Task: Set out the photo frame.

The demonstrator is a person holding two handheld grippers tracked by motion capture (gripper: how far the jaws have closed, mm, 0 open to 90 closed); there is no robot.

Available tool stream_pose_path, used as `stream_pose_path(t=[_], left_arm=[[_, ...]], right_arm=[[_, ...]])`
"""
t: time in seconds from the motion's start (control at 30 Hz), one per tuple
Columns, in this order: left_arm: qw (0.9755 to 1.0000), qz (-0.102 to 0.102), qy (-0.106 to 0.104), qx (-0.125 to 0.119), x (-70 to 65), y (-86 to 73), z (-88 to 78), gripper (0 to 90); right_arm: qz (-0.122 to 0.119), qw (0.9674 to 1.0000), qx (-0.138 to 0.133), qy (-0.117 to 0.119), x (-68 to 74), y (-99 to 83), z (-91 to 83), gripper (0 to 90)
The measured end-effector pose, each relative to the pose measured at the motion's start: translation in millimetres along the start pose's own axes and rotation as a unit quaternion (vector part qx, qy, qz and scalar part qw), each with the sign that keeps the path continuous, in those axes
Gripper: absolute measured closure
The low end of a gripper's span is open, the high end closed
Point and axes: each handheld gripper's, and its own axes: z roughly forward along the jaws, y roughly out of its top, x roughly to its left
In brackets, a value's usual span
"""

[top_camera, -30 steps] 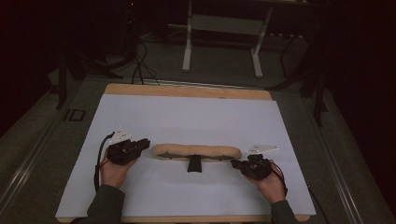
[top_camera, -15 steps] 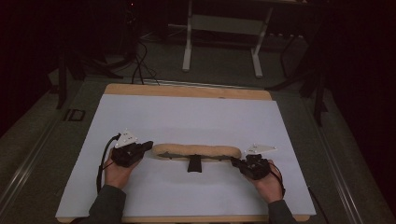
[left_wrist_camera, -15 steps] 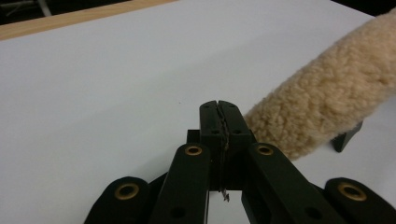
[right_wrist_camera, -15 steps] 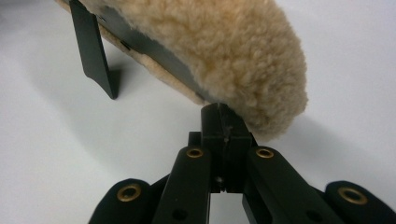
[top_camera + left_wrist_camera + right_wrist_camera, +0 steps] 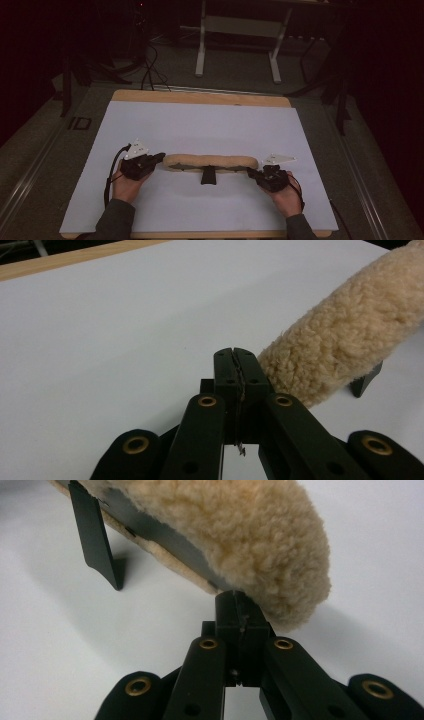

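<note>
A long tan fleece pad (image 5: 210, 161) lies across the near half of the white sheet (image 5: 200, 125), with a short black tab (image 5: 208, 176) sticking out under its middle. My left gripper (image 5: 159, 159) is at the pad's left end, jaws pressed together. In the left gripper view the left gripper (image 5: 235, 357) has the fleece pad (image 5: 350, 335) brushing its right jaw. My right gripper (image 5: 251, 172) is at the pad's right end, also shut. In the right gripper view the right gripper (image 5: 239, 602) touches the dark underside edge of the fleece pad (image 5: 225, 530). Whether either pinches an edge is unclear.
The white sheet covers a wooden table (image 5: 200, 96) whose bare edge shows at the back. Behind the table, a metal stand (image 5: 237, 25) and cables (image 5: 150, 70) are on the dark floor. A hand holds each gripper from the near edge.
</note>
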Motion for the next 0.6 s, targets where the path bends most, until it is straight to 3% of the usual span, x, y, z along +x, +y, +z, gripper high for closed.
stream_pose_path(t=[0.6], left_arm=[[1.0,0.009,-0.001,0.003,-6.2,-2.1,-3.9,90.0]], right_arm=[[0.017,0.9995,-0.013,-0.022,-2.8,1.3,-0.1,90.0]])
